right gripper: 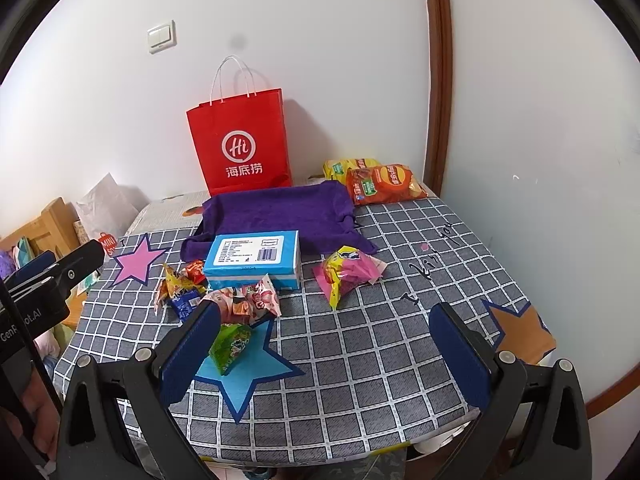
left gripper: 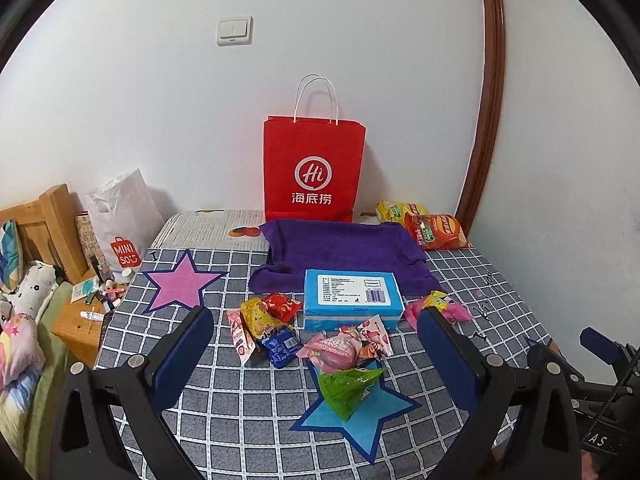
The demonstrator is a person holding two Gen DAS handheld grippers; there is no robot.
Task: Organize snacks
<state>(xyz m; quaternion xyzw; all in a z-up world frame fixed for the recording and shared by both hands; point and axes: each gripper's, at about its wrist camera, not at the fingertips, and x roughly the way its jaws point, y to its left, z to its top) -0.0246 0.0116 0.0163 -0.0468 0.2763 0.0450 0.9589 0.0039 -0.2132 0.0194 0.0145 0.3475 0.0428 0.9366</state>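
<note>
Left gripper (left gripper: pixel 316 344) and right gripper (right gripper: pixel 324 340), fingers spread and empty, hover low in frame over the checked-cloth counter (right gripper: pixel 380 360); green triangular snack packet (left gripper: pixel 348 390) lies between the left fingers.

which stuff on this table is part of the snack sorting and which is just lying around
Part of the job:
- green snack packet on the blue star
- pink snack packets
- yellow, red and blue small packets
- pink-and-yellow packet
- two chip bags
- red paper bag, probably the container

Just lying about:
- blue tissue box
- purple towel
- white Miniso bag
</note>
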